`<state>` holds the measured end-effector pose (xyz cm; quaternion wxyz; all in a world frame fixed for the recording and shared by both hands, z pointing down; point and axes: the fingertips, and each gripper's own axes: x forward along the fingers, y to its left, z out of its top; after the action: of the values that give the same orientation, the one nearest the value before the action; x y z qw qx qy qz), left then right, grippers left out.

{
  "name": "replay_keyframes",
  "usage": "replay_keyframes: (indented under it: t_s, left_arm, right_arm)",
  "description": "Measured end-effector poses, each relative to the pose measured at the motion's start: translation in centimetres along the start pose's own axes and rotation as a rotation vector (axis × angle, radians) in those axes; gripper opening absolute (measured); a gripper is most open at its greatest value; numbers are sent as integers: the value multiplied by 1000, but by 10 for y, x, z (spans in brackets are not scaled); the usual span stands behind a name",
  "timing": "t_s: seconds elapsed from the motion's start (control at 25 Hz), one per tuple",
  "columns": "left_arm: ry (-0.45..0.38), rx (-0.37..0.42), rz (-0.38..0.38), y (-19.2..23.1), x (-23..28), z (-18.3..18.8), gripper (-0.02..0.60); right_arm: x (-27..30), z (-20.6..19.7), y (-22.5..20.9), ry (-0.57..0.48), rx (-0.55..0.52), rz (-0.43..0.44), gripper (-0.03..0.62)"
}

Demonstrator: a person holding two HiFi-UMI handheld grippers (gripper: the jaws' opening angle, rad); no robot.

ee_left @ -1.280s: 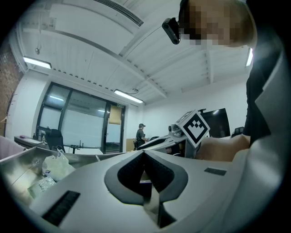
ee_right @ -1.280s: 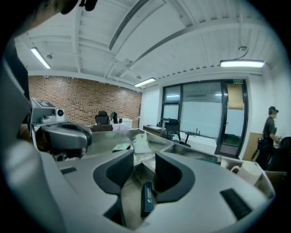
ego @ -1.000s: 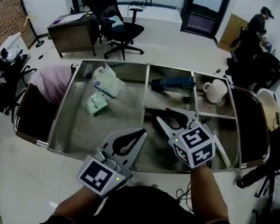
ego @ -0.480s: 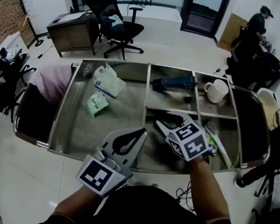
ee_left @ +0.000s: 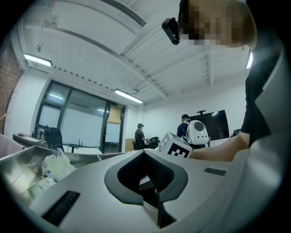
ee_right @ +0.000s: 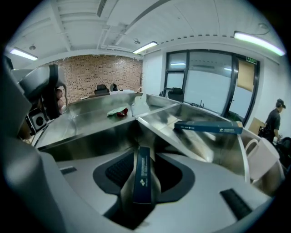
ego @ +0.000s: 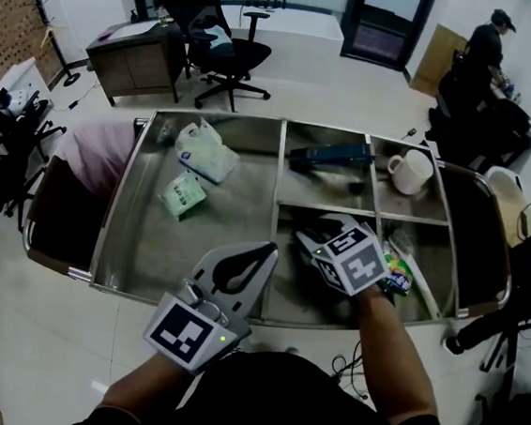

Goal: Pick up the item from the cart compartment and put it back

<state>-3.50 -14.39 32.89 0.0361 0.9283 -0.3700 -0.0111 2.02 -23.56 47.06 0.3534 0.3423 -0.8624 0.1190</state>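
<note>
The steel cart (ego: 116, 212) is split by raised dividers, and the work sits in its near-middle compartment (ego: 281, 289). In the compartment behind that one lies a long dark-blue box (ego: 328, 154), with a white mug (ego: 407, 172) in the bay to its right. The big left bay holds a white plastic bag (ego: 204, 153) and a green packet (ego: 182, 195).

The right gripper (ego: 308, 242) is down inside the near-middle compartment, its jaws clamped on a slim dark-blue box (ee_right: 142, 177) held edge-on. So the pick looks at least secured. Whether the box has left the floor cannot be told. Lifting it clear and setting it back down appear to remain.

The left gripper (ego: 263, 254) hangs over the cart's near rim, jaws together with nothing between them.

Room is tight: the cross divider (ego: 322, 208) stands just beyond the right jaws and another wall is close on the right, so straight up seems the freest way out.
</note>
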Motion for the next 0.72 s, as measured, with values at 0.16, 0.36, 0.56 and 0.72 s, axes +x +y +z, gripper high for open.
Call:
replay_keyframes:
  t_s: [0.16,0.36,0.56,0.72]
  left_arm:
    - [-5,-2,-3,0,-1,1,0]
    - [-7,-2,-3,-1,-3,1,0]
    - [-6,0,-5,-2,-5,1,0]
    - [-9,0,-3,-4,-5,3,0]
  right_arm:
    - [7,-8,0,36,3,4,170]
    - [14,-20,0,98,-1,-1,170]
    - [10,-16,-3,99,-25,-37,109]
    - [7,-14,-2,78,-17,-24,107]
